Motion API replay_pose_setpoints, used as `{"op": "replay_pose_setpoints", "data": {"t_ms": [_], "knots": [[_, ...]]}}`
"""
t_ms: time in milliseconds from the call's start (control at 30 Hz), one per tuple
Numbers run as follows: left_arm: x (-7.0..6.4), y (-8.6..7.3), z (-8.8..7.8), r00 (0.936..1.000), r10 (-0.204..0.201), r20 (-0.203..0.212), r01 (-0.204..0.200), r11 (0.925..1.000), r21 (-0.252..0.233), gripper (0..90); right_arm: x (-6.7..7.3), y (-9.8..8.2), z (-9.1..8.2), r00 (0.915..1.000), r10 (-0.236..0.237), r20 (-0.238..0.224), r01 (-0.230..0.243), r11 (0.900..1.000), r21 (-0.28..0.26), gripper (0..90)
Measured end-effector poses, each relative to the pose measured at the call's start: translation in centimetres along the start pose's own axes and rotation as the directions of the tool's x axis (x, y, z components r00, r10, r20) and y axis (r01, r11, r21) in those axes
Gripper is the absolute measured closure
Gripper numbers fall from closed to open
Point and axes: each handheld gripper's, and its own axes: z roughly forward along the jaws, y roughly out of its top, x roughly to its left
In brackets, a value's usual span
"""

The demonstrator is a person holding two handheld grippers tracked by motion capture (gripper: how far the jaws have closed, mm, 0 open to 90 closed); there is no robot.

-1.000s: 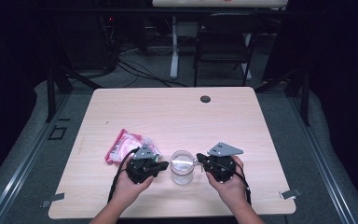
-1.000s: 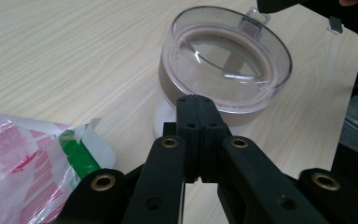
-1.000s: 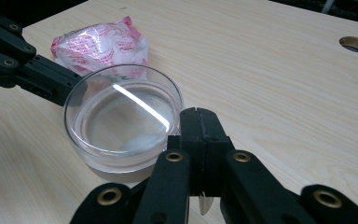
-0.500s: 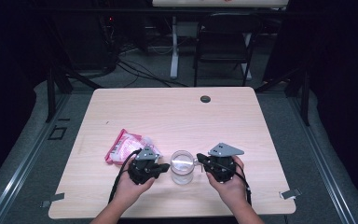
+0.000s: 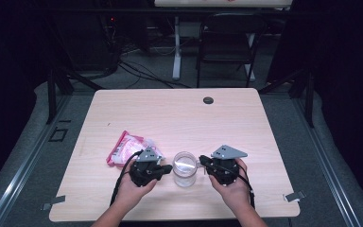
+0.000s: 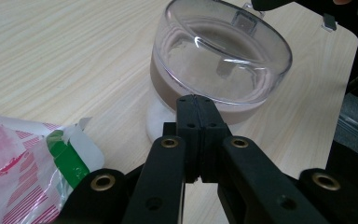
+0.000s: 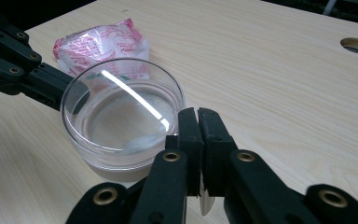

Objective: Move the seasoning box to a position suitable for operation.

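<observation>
Near the front edge of the tabletop [image 5: 264,123] we hold a clear jar [image 5: 185,168] between the left gripper [image 5: 167,168] and the right gripper [image 5: 202,162]. Left fingers are pressed together; right fingers have just been parting slightly, pinching a tab of the jar. A pink packet [image 5: 125,146] lies partly hidden behind the left gripper. The room beyond is dark.

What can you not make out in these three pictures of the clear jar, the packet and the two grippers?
- Clear jar: its base, in the left gripper view, hidden behind the left gripper.
- Red and white packet: cut off by the left gripper view's edge; its print is too blurred to read.
- Right gripper: whether its pads pinch the white tab under them, in the right gripper view.
</observation>
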Motion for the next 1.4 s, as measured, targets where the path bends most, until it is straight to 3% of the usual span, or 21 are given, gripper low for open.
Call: {"op": "replay_pose_setpoints", "data": {"t_ms": [133,233,367,567,700,967,1133,1300,1400], "knots": [[0.0,0.1,-0.1,1.0000,0.004,-0.004,-0.004,1.0000,-0.005,89.8,0.2,0.0,0.0,1.0000,-0.006,-0.005,0.006,1.000,0.001,81.7],[-0.1,0.3,-0.2,1.0000,0.001,0.000,-0.001,0.9999,-0.012,89.8,0.6,-0.1,-0.2,0.9985,-0.045,-0.029,0.045,0.999,0.008,78.2],[-0.2,0.5,-0.4,1.0000,0.009,-0.001,-0.009,0.9998,-0.016,89.8,1.4,-0.3,-0.5,0.9950,-0.100,-0.006,0.100,0.995,0.007,72.1],[-0.3,0.8,-0.6,1.0000,0.006,0.005,-0.006,0.9996,-0.029,88.4,1.7,-0.2,-1.0,0.9947,-0.092,-0.046,0.092,0.996,-0.013,63.7],[-0.6,1.3,-0.8,1.0000,0.005,0.005,-0.004,0.9988,-0.049,86.8,2.6,-0.2,-1.4,0.9894,-0.125,-0.073,0.125,0.992,-0.011,61.8],[-0.8,1.8,-0.9,0.9998,0.005,0.019,-0.004,0.9986,-0.054,85.4,3.6,-0.3,-1.5,0.9817,-0.175,-0.075,0.175,0.985,-0.009,53.7],[-0.8,2.4,-1.3,0.9997,0.014,0.020,-0.013,0.9975,-0.069,82.9,4.0,-0.3,-1.2,0.9733,-0.228,-0.024,0.228,0.973,-0.033,45.0],[-0.9,2.6,-1.3,0.9997,0.010,0.024,-0.008,0.9970,-0.078,81.8,4.5,-0.2,-1.0,0.9686,-0.249,-0.008,0.248,0.968,-0.034,44.9],[-1.1,2.7,-1.2,0.9997,0.011,0.023,-0.009,0.9966,-0.082,80.1,4.9,-0.1,-0.7,0.9600,-0.279,0.025,0.280,0.959,-0.035,45.5]]}}
